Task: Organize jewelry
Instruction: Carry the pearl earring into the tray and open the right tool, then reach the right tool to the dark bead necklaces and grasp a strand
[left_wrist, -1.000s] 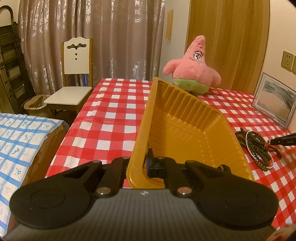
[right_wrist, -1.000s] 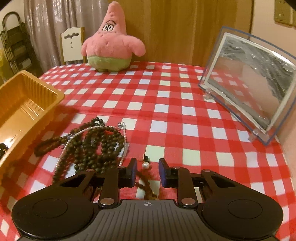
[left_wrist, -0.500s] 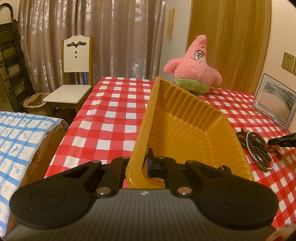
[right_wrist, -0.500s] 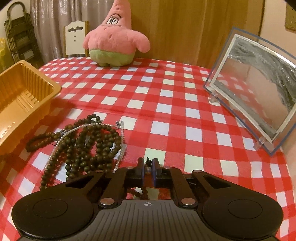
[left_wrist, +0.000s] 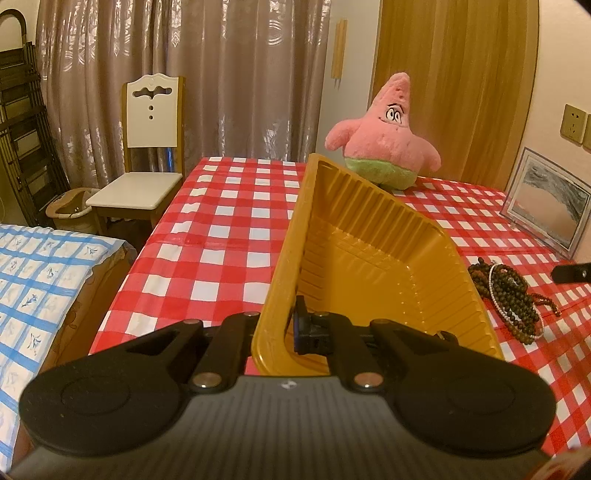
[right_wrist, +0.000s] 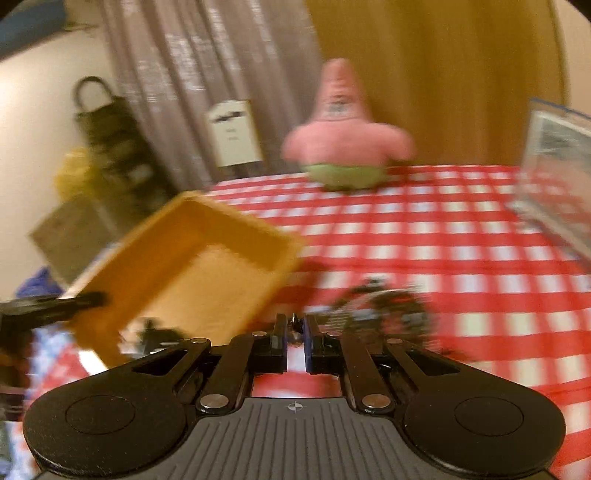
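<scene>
The left gripper (left_wrist: 284, 332) is clenching the near wall of a yellow plastic tray (left_wrist: 369, 258), one finger inside and one outside, and is holding the tray tilted up off the table. The right gripper (right_wrist: 295, 332) is pinching something small and shiny between its pads; the blur hides what the piece is. Just beyond the right fingertips a heap of dark bead strands (right_wrist: 384, 306) is lying on the cloth, with a pale pearl-like strand (left_wrist: 495, 295) looping through it. In the left wrist view the same heap is sitting just beside the tray's right wall, and the tip of the right gripper is showing at the far right edge.

A red and white checked tablecloth (left_wrist: 229, 236) is covering the table. Further back a pink star-shaped plush toy (left_wrist: 388, 147) is sitting on the cloth, and a clear framed picture (left_wrist: 550, 206) is leaning by the right-hand wall. To the left of the table a blue and white checked cloth (left_wrist: 44, 266) is covering another surface. Beyond the table's far left corner a white-backed chair (left_wrist: 147, 166) is standing before grey curtains (left_wrist: 184, 74), with a dark folding rack (left_wrist: 18, 129) at the far left and a wooden door (left_wrist: 454, 74) behind the toy.

Compared with a second ago, the right gripper's pads have come together on the small piece and it has lifted, so the tray now fills its left side. The left gripper and tray are staying as they were.
</scene>
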